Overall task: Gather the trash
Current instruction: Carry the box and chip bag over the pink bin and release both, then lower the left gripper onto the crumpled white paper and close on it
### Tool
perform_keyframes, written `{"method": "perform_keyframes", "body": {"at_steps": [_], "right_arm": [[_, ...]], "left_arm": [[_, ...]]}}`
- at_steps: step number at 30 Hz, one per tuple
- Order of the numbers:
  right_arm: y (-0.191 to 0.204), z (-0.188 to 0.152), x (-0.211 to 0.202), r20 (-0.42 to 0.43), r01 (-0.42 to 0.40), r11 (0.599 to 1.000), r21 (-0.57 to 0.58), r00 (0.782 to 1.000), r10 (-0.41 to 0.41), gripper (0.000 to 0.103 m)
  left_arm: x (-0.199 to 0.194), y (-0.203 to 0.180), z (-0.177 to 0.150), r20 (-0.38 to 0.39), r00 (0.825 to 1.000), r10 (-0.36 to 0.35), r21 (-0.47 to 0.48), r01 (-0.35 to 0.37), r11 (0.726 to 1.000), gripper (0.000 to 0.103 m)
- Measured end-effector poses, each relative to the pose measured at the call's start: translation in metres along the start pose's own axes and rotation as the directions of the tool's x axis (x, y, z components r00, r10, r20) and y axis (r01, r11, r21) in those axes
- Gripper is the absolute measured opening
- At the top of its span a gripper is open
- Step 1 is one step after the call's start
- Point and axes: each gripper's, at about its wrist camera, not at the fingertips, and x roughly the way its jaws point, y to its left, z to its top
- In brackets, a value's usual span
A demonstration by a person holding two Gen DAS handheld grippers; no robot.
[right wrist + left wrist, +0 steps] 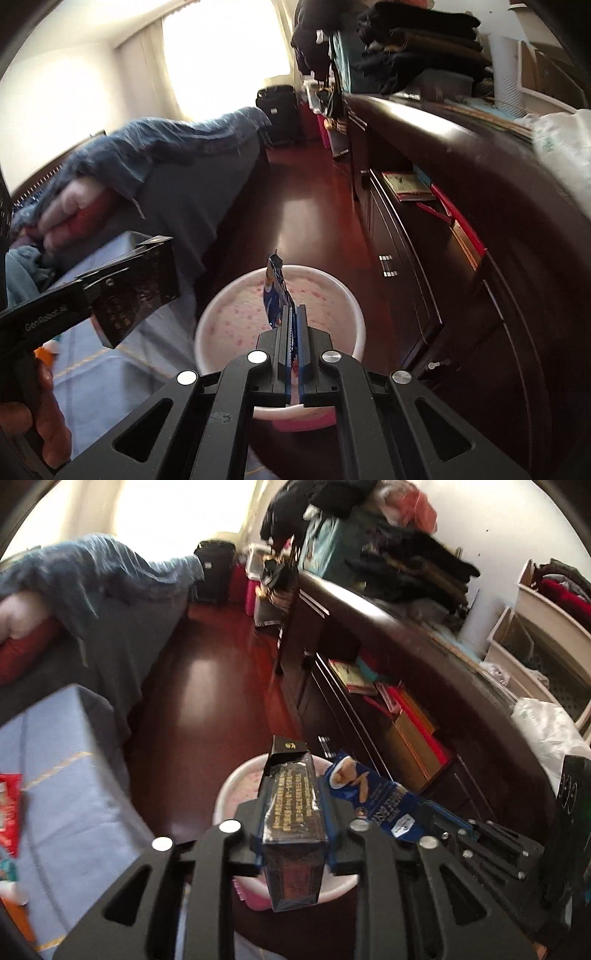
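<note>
The left gripper (pixel 291 834) has its jaws clamped on a black box (pixel 293 805) with gold print too blurred to read. The right gripper (pixel 294 347) pinches a blue snack wrapper (pixel 277 291), seen edge-on. Both hang over the pink-speckled bin (pixel 343 295), its near rim hidden by the grippers. Beyond, bed (pixel 122 627) and dark dresser (pixel 369 627) are smeared.

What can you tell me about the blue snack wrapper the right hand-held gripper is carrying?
The blue snack wrapper is a flattened, glossy foil-like packet, dark blue with white patches and a picture of pale biscuits. The right hand-held gripper pinches its lower end edge-on between closed fingers, so it sticks forward and up, slightly crumpled. It hangs over the open pink-speckled bin, not visibly touching it. From the left wrist view it sits beside the black carton, close to it; contact cannot be told.
</note>
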Motion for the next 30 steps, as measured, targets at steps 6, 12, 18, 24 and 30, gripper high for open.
{"method": "perform_keyframes", "body": {"at_steps": [6, 12, 18, 24, 30], "right_arm": [[0.001, -0.005, 0.010, 0.010, 0.037, 0.999, -0.012, 0.999, -0.036, 0.038], [0.009, -0.005, -0.004, 0.016, 0.035, 0.999, -0.019, 0.999, -0.034, 0.047], [0.038, -0.002, -0.023, 0.018, -0.052, 0.998, -0.040, 0.998, 0.053, 0.059], [0.094, -0.005, -0.035, -0.003, -0.182, 0.975, -0.126, 0.983, 0.184, 0.065], [0.145, -0.016, -0.041, -0.042, -0.291, 0.933, -0.211, 0.956, 0.289, 0.065]], "left_arm": [[0.009, 0.010, 0.005, 0.012, 0.999, -0.047, -0.047, 0.047, 0.998, 0.075], [-0.039, 0.032, 0.002, 0.081, 0.995, 0.058, -0.076, -0.052, 0.996, 0.082], [-0.099, 0.080, -0.019, 0.081, 0.946, 0.312, -0.185, -0.294, 0.938, 0.090], [-0.150, 0.135, -0.042, 0.066, 0.825, 0.562, -0.253, -0.531, 0.809, 0.099], [-0.161, 0.207, -0.046, -0.054, 0.743, 0.667, -0.258, -0.656, 0.710, 0.099]]}}
